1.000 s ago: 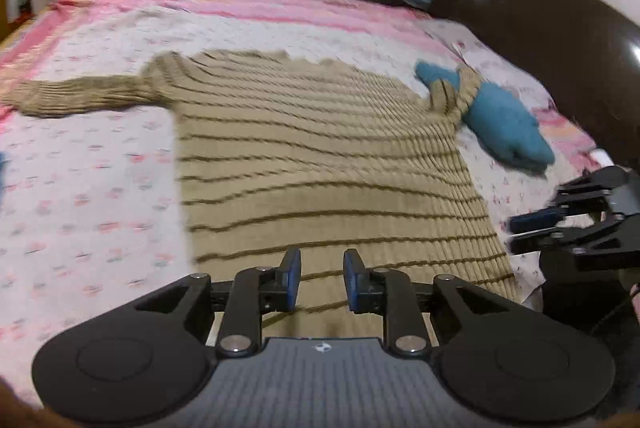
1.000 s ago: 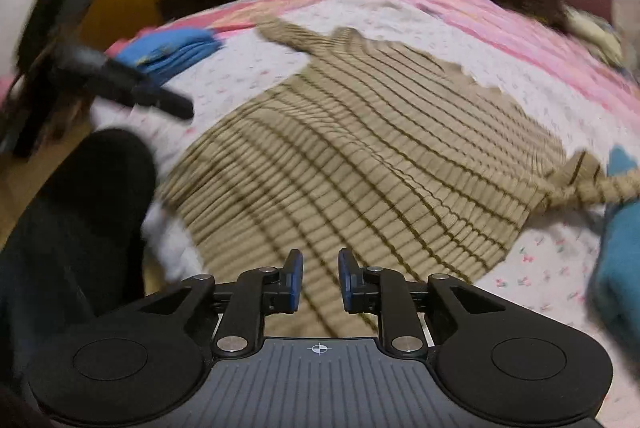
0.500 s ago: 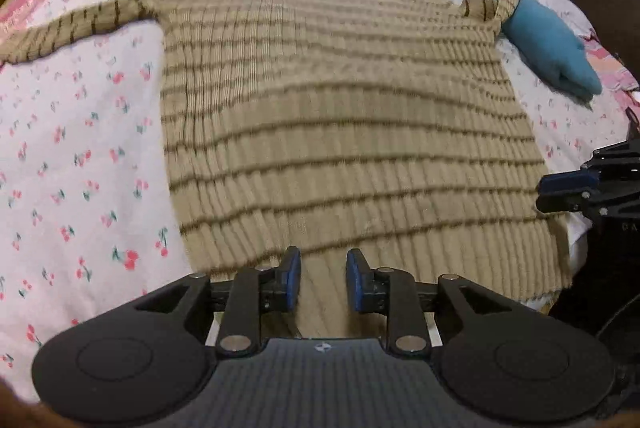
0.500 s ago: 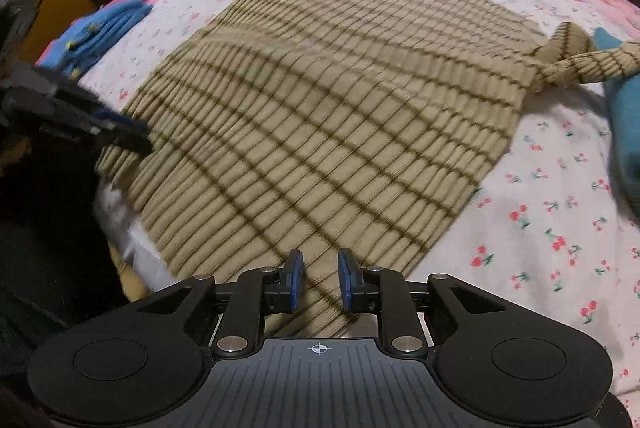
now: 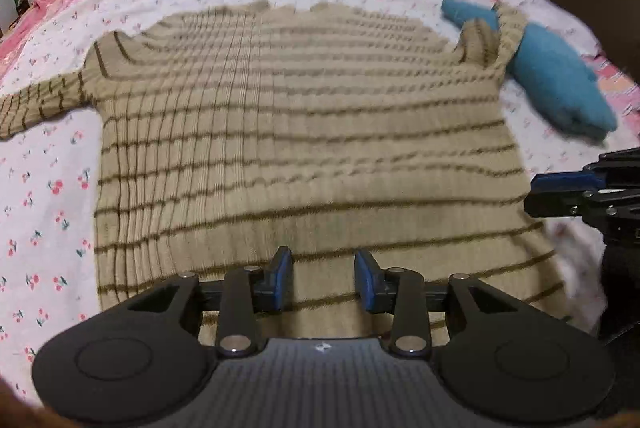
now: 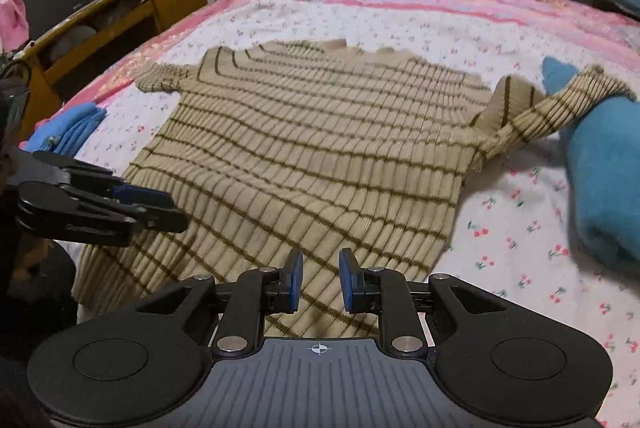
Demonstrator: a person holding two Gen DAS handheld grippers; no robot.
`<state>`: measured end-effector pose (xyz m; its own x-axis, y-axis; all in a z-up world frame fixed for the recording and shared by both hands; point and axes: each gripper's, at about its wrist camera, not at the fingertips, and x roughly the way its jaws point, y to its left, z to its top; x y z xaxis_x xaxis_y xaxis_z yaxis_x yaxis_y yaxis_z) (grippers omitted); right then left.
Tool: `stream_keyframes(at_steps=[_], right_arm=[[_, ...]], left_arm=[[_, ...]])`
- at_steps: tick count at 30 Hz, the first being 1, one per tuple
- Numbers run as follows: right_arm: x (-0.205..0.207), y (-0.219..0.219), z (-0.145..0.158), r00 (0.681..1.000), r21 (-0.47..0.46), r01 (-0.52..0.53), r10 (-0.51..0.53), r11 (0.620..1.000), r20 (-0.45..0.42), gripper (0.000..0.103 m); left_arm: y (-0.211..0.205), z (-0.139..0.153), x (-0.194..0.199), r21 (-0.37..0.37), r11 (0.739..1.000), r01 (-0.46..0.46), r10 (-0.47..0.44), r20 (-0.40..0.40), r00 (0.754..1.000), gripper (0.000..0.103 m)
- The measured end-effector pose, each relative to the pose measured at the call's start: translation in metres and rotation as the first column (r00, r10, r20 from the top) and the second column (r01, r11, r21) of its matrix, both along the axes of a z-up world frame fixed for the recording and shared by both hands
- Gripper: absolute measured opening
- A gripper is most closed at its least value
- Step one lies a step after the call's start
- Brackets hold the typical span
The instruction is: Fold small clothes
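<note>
Over sweater (image 5: 304,132) hem — L gripper (image 5: 323,282) tilted down, opening, R gripper (image 6: 319,282) empty, slightly parted.

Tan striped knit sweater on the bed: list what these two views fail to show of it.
- Tan striped knit sweater, bottom hem: left wrist view, hidden behind the left gripper, whose jaws are opening.
- Same hem: right wrist view, covered by the right gripper.
- Left sleeve end: left wrist view, cut off by the picture's edge.
- Other sleeve's cuff: draped on the blue fleece garment; its underside is hidden.
- Knit detail: blurred in the left wrist view.
</note>
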<state>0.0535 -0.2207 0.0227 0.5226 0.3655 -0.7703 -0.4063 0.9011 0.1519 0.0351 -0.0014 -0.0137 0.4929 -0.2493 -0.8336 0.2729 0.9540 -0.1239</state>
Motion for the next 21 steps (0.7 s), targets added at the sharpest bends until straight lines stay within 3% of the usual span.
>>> stream_keyframes(at_steps=[5,7,10,17,21], right_arm=[[-0.004,0.014,-0.032,0.993,-0.028,-0.058,0.055,0.998,-0.100,0.021],[-0.010,0.017,-0.032,0.994,-0.047,-0.085,0.082,0.995,-0.076,0.021],[-0.004,0.008,-0.022,0.994,0.010,-0.060,0.061,0.998,-0.096,0.021],[0.044,0.006,0.016,0.998,-0.010,-0.011,0.012,1.000,0.067,0.021],[0.070,0.006,0.015,0.998,-0.009,0.008,-0.008,1.000,0.066,0.024]], left_arm=[[0.004,-0.006,-0.017,0.044,0.996,0.078,-0.076,-0.028,0.997,0.042],[0.007,-0.005,-0.023,0.044,0.995,0.091,-0.089,-0.052,0.995,0.042],[0.011,0.003,-0.025,0.026,0.996,0.085,-0.084,-0.049,0.995,0.042],[0.028,0.035,0.019,-0.007,1.000,0.015,-0.014,0.091,0.996,0.044],[0.037,0.025,0.034,-0.055,0.998,-0.021,0.025,0.069,0.997,0.045]])
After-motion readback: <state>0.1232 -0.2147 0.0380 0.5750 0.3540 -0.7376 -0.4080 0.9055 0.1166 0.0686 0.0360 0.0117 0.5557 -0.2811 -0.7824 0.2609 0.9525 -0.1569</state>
